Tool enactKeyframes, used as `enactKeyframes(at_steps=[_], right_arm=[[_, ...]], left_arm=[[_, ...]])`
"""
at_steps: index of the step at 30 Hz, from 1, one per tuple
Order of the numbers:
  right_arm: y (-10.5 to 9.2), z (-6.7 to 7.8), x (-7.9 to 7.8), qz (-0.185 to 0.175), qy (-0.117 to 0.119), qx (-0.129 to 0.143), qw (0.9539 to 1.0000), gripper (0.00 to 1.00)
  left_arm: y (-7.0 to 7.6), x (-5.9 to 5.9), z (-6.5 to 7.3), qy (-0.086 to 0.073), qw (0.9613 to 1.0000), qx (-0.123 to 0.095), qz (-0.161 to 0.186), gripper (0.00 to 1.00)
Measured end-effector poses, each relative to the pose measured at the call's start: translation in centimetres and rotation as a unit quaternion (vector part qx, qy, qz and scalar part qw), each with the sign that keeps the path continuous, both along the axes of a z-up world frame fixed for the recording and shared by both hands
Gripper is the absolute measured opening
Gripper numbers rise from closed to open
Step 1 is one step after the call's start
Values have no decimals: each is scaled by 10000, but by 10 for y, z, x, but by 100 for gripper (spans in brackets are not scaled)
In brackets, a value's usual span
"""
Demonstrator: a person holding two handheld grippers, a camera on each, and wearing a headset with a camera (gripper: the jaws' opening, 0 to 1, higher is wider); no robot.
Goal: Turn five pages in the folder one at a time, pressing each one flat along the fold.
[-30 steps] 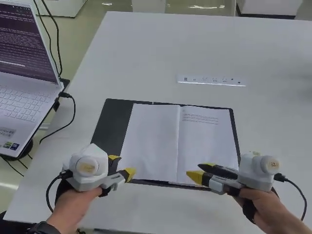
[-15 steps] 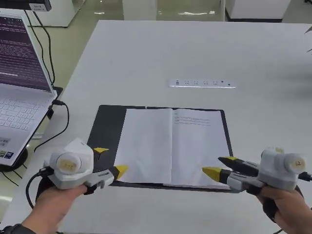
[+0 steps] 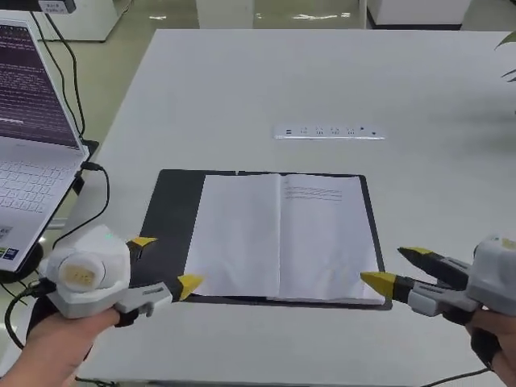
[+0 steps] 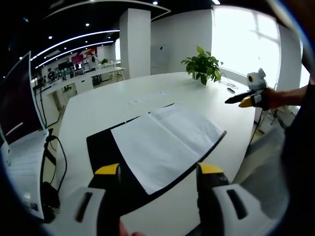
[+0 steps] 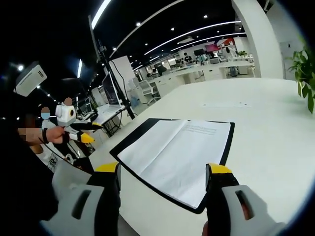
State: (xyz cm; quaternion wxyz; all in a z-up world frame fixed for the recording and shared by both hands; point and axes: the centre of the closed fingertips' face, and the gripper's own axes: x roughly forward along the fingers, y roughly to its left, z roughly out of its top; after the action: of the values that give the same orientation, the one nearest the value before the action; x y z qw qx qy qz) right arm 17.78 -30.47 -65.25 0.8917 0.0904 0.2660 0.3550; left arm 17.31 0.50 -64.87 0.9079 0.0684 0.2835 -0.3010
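Two pages lie spread in the open folder (image 3: pixel 266 234), flat on the white table (image 3: pixel 242 81), with a laptop (image 3: pixel 32 161) off to the left. The left gripper (image 3: pixel 167 262) hovers near its lower-left corner, the right gripper (image 3: pixel 396 267) just off its lower-right. Each has its jaws parted and empty.

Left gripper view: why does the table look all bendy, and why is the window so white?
Left gripper view: the fisheye lens curves the table edges, and the window is washed out by daylight. Right gripper view: the same curving, with the folder sharp and the ceiling lights showing as bright streaks. Head view: edges look straight, light is even, nothing is blurred.
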Motion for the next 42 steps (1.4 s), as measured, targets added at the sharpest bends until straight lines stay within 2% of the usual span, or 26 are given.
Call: enactKeyframes(at_steps=[2, 5, 11, 15, 28, 36, 42], right_arm=[[-2, 1, -4, -36, 18, -19, 10000, 72], [-5, -2, -10, -85, 84, -34, 9999, 78], [-5, -6, -25, -93, 182, -67, 9998, 81], [-4, -8, -30, -69, 240, -123, 9996, 83], [-3, -6, -28, -119, 242, -79, 9996, 82], [-6, -4, -29, -137, 206, -51, 9997, 82], [-11, -2, -29, -164, 205, -57, 9996, 82]], left_arm=[[3, -4, 2, 63, 9998, -139, 99, 65], [9, -10, 1, 114, 9996, -171, 205, 70], [19, -23, 1, 186, 9992, -177, 314, 77], [21, -25, 0, 229, 9989, -198, 361, 80], [15, -15, 3, 195, 9992, -188, 300, 79], [5, -8, 11, 130, 9996, -177, 170, 79], [-5, -2, 10, 145, 9997, -183, 67, 80]])
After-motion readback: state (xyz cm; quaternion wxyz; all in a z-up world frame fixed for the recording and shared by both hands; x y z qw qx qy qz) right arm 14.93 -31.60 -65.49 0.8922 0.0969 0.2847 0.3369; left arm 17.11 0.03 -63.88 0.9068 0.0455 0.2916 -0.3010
